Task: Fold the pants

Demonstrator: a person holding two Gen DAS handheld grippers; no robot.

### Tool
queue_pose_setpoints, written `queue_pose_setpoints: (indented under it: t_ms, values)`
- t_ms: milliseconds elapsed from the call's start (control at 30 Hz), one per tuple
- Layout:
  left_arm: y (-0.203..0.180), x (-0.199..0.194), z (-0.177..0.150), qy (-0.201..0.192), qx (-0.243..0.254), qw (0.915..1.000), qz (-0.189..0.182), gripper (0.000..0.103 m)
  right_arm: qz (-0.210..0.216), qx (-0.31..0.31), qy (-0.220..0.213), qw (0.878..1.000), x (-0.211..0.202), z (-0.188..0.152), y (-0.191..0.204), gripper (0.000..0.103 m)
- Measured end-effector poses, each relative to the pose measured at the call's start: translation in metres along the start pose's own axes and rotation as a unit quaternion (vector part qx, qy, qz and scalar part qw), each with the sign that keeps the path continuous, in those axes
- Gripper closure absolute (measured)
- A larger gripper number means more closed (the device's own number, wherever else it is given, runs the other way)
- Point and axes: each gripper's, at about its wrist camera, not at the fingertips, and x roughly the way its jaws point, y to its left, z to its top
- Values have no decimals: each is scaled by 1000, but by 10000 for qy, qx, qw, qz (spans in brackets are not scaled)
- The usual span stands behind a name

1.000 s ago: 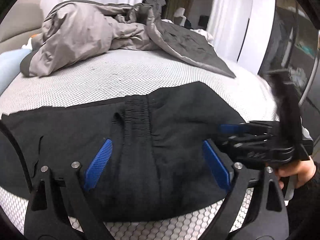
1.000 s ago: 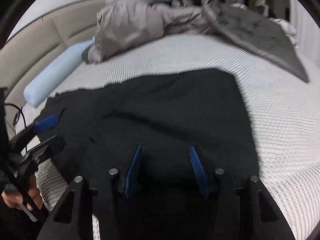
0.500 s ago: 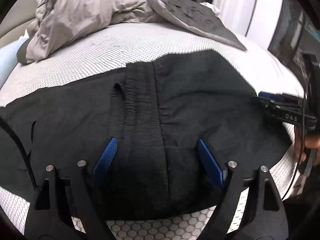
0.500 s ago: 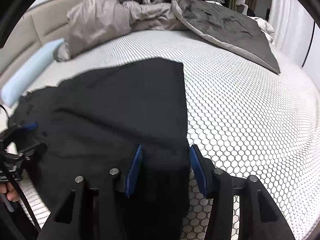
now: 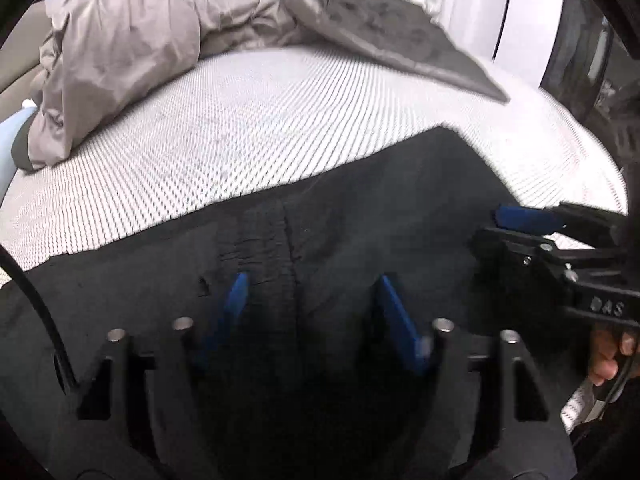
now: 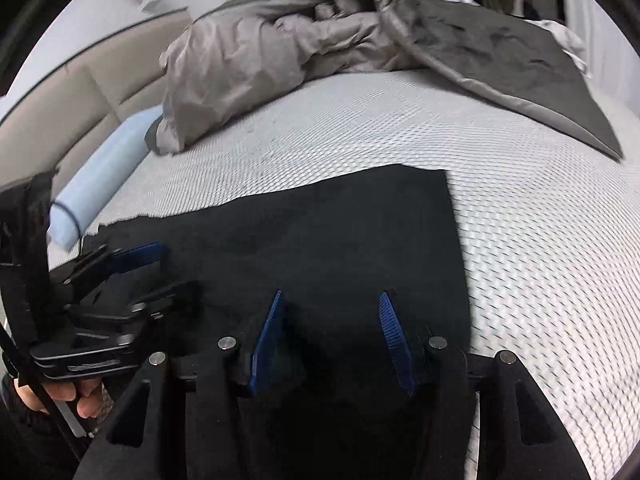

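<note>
While the black pants (image 5: 360,232) lie flat at the bed's (image 5: 240,128) near edge | my left tongs (image 5: 310,296) are closing, waistband between | my right tongs (image 6: 330,320) gape half-wide over the cloth.

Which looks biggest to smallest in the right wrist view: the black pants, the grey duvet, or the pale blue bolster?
1. Black pants, though they lie nearest the camera, which inflates them.
2. Grey duvet: farther back, so in truth it may rival or beat the pants.
3. Pale blue bolster, plainly the smallest.
</note>
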Motion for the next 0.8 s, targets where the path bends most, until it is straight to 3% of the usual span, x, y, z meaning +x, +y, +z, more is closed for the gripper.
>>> queue_pose_setpoints:
  t_ms: [67,133,200,233,300,467,667,800]
  values:
    - [10,11,-3,70,-126,9999,2,43,47,-212,133,9997,13,1,9,52]
    - [21,16,-5,95,-340,9993,-146,43,-229,-439,276,9984,24,-3,13,52]
    - [33,20,-7,107,-529,9985,-110,42,-769,-542,312,9951,27,-7,5,52]
    - [39,22,-8,132,-660,9975,-192,38,-1248,-585,275,9901,26,-9,-3,52]
    - [45,22,-10,147,-771,9966,-253,37,-1661,-453,246,9848,22,-10,-18,51]
    - [38,7,-7,71,-723,9973,-129,39,-1214,-56,38,9926,1,-9,-34,51]
    - [42,-25,15,-577,-733,9953,-266,39,-443,-23,-427,9981,-15,10,-9,51]
    - [48,8,29,-280,-773,9966,-88,43,-138,-223,-192,9995,15,23,15,51]
